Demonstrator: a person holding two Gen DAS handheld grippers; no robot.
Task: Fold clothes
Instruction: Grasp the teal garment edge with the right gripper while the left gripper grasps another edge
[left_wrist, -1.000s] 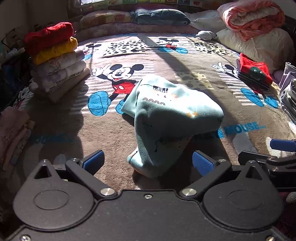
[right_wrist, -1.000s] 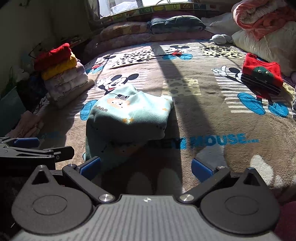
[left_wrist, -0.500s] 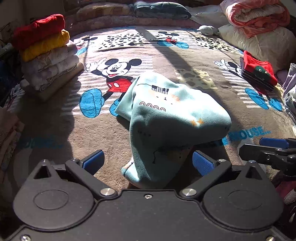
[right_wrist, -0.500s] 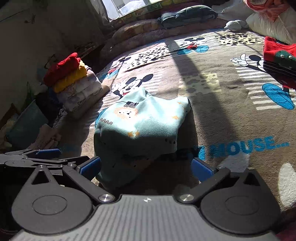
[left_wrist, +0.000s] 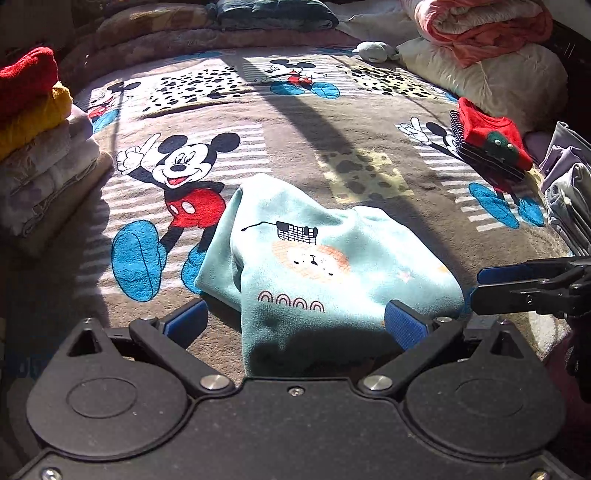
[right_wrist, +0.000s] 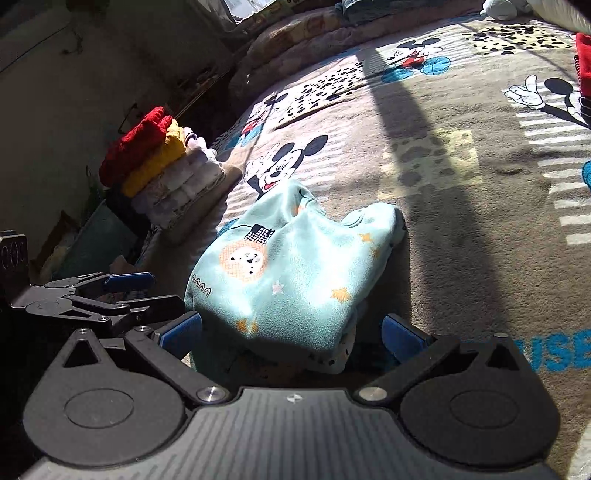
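The light blue garment (left_wrist: 325, 273), a soft fleece piece printed with a lion face, stars and small arches, lies in a loose, partly folded heap near the front edge of a bed. It rests on a brown cartoon-mouse blanket (left_wrist: 332, 140), half in sun and half in shadow.

Both grippers hover low over the near end of the garment, side by side. The left gripper (left_wrist: 295, 325) has its blue-padded jaws spread wide, and the near edge of the cloth sits between them without being pinched. The right gripper (right_wrist: 291, 336) is likewise released, its jaws wide apart around the garment's near corner, where a paler underside layer shows. Neither claw grasps anything.

A stack of folded clothes (right_wrist: 162, 170), red on top, then yellow, then pale layers, stands at the left edge of the bed. A folded red item (left_wrist: 491, 144) lies well apart on the right, and pillows and a rolled pink quilt (left_wrist: 480, 26) sit at the far end.

The step in hand appears to be taking hold for the next fold, with the garment bunched rather than flat. The next move likely calls for each gripper to close on a near corner or edge, catching all layers, then lift and lay the cloth over evenly.
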